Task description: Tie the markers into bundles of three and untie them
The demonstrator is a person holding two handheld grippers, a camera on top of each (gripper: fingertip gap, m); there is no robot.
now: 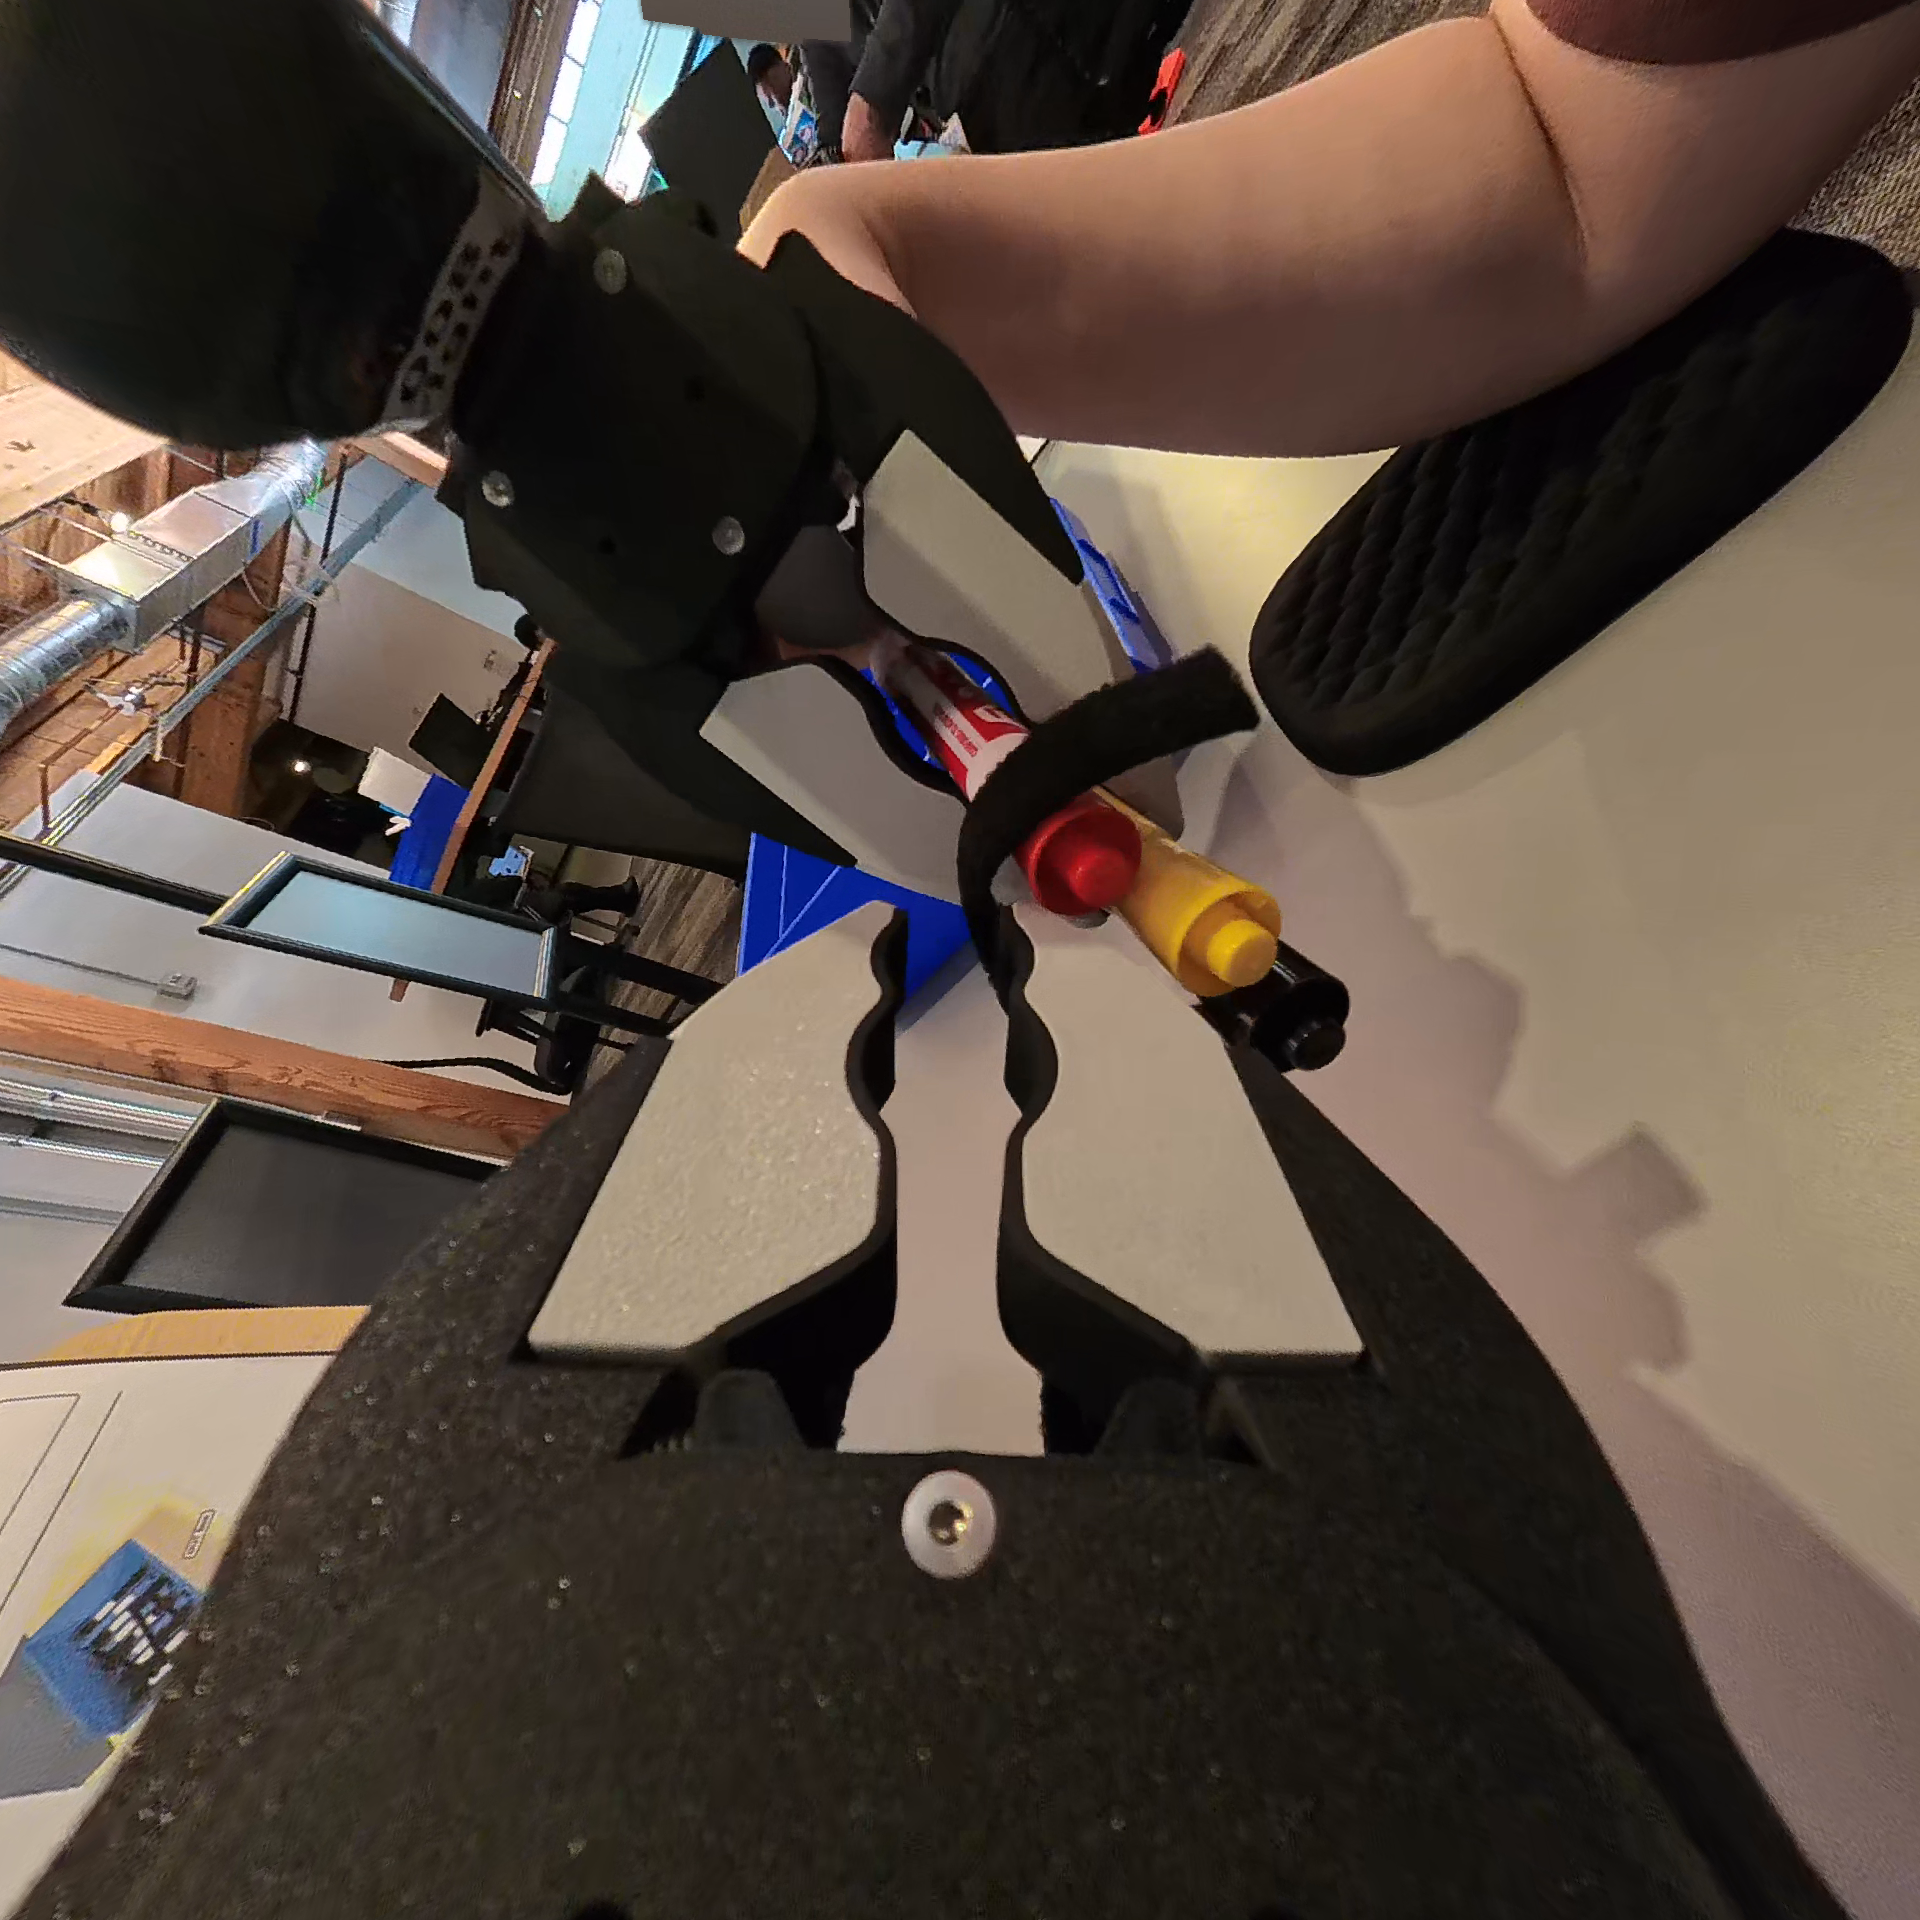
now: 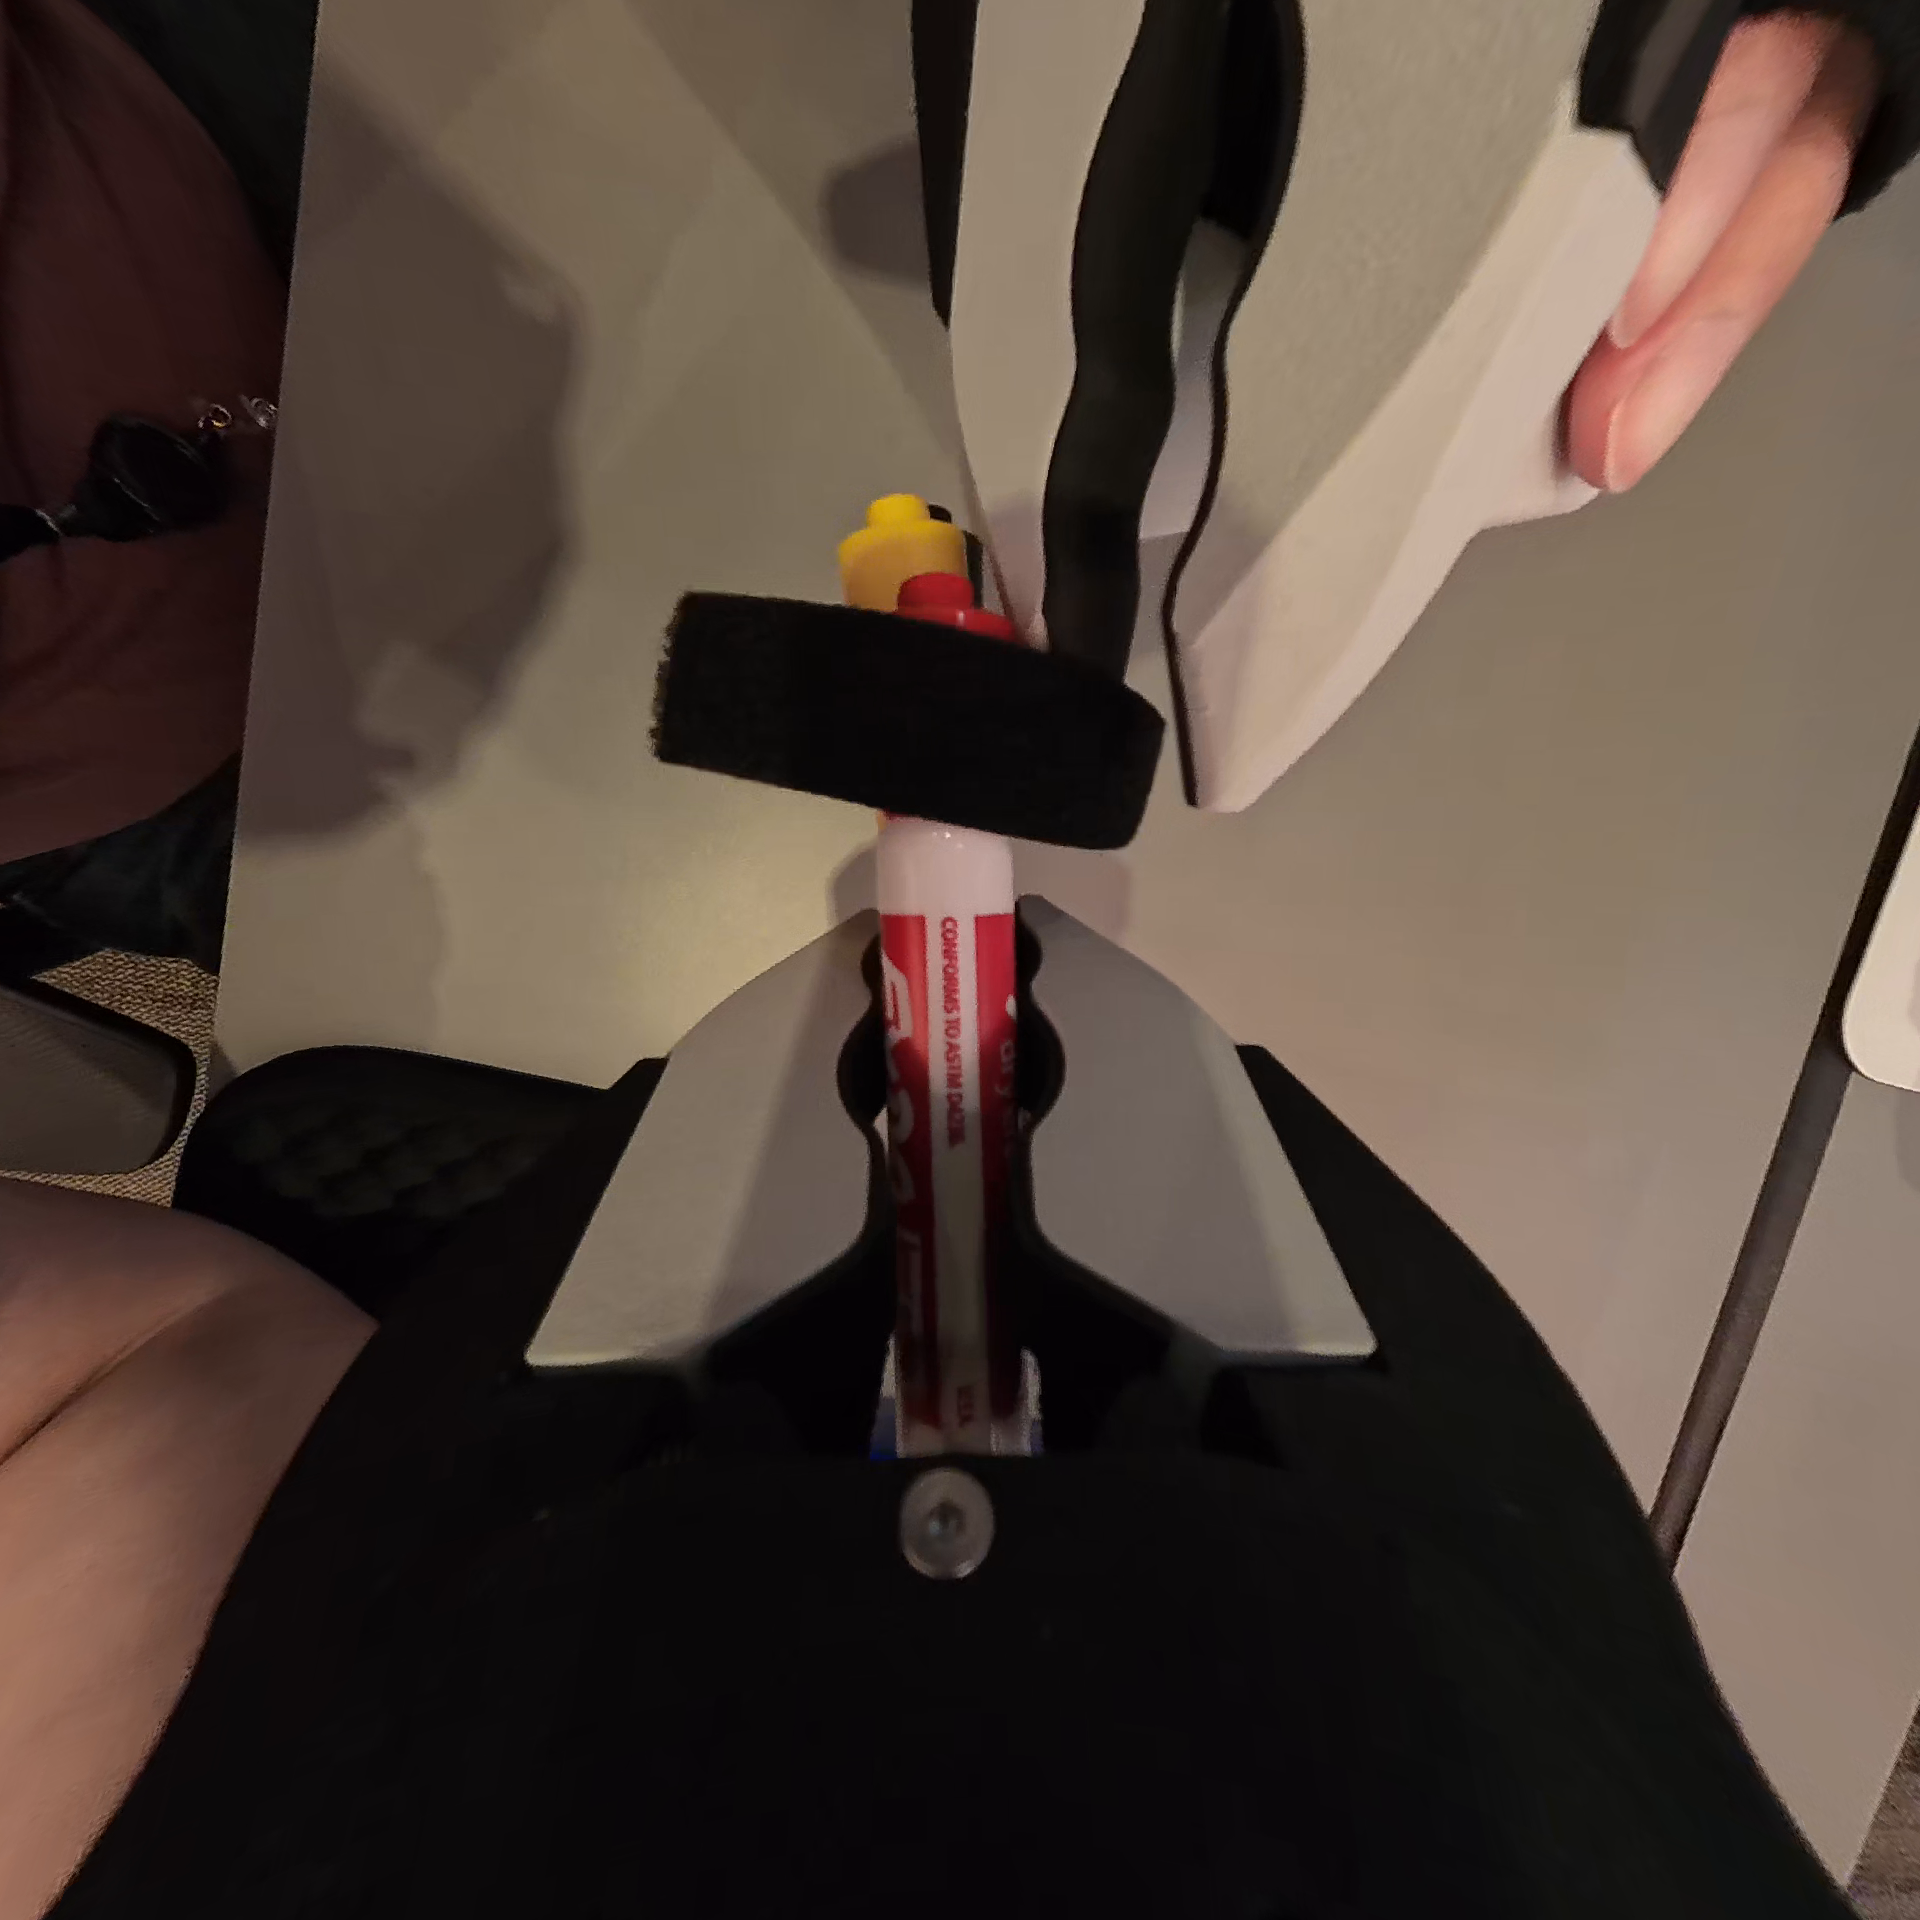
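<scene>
3 markers [image 2: 940, 1091] bundled, red, yellow, black caps; black strap [image 2: 904, 717] looped loosely near caps.

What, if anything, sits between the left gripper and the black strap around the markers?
Nothing visible does. The left gripper already has one end of the strap between its fingertips. The strap loops over the markers, which the right gripper clamps by their barrels. The strap's other end sticks out free above the table.
</scene>
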